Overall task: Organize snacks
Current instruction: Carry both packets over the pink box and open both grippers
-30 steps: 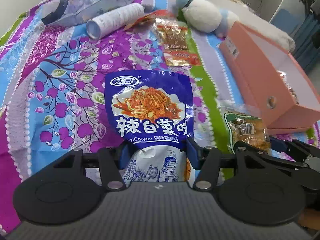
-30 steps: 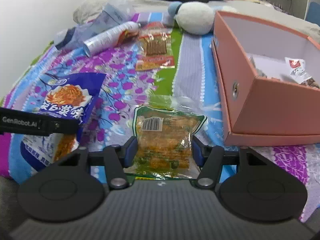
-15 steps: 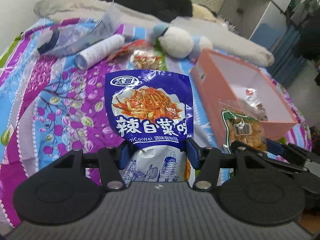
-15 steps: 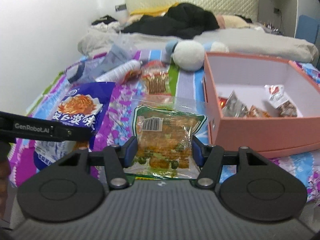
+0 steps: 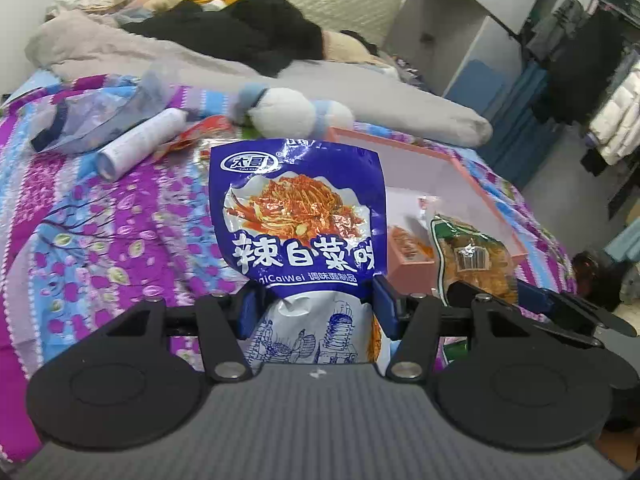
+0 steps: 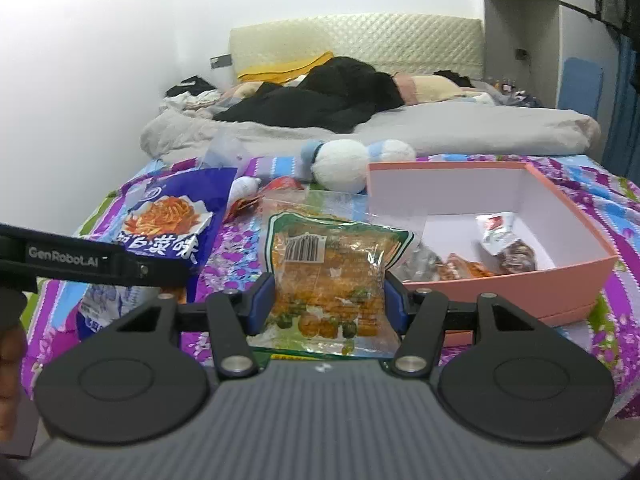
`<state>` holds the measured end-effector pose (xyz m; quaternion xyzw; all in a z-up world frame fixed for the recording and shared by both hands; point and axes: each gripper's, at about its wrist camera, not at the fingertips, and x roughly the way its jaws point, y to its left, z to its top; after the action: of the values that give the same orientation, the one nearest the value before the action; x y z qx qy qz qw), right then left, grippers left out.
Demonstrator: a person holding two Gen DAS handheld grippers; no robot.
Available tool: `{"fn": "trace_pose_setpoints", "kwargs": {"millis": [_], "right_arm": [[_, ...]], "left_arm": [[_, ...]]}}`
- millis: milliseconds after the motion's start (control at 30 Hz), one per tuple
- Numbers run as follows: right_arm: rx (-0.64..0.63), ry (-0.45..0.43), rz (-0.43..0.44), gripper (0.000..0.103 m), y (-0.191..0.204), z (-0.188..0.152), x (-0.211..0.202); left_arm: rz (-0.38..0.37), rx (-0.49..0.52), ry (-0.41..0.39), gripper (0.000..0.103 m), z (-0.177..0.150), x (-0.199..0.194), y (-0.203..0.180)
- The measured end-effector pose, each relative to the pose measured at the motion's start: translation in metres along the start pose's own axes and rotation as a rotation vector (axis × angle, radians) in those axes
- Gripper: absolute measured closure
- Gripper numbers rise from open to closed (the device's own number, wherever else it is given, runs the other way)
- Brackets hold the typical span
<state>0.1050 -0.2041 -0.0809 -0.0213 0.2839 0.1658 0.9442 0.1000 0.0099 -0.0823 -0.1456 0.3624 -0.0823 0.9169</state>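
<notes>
My left gripper is shut on a blue pouch of spicy cabbage, held upright above the bedspread. My right gripper is shut on a clear green-edged packet of orange snack pieces, also lifted. Each packet shows in the other view: the orange packet at right, the blue pouch at left. A pink cardboard box lies ahead to the right with several small snack packets inside. The box's far rim shows behind the blue pouch.
On the floral bedspread lie a white cylinder, a red snack packet, a clear plastic bag and a white-and-blue plush toy. Grey bedding and dark clothes pile up behind. The bed's right edge drops to the floor.
Both grippers have risen with their packets off the bedspread and tilted up. More of the room and the inside of the pink box have come into view.
</notes>
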Motion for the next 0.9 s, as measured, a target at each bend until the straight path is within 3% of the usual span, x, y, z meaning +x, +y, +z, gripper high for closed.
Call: {"fn": "trace_pose_setpoints", "kwargs": {"millis": [433, 900], "right_arm": [[0.063, -0.006, -0.094, 0.044, -0.043, -0.003, -0.023], [0.096, 0.011, -0.12, 0.044, -0.101, 0.025, 0.017]], "left_arm": [[-0.104, 0.052, 0.03, 0.041, 0.014, 0.023, -0.052], [-0.129, 0.091, 0.082, 0.041, 0.067, 0.099, -0.092]]}}
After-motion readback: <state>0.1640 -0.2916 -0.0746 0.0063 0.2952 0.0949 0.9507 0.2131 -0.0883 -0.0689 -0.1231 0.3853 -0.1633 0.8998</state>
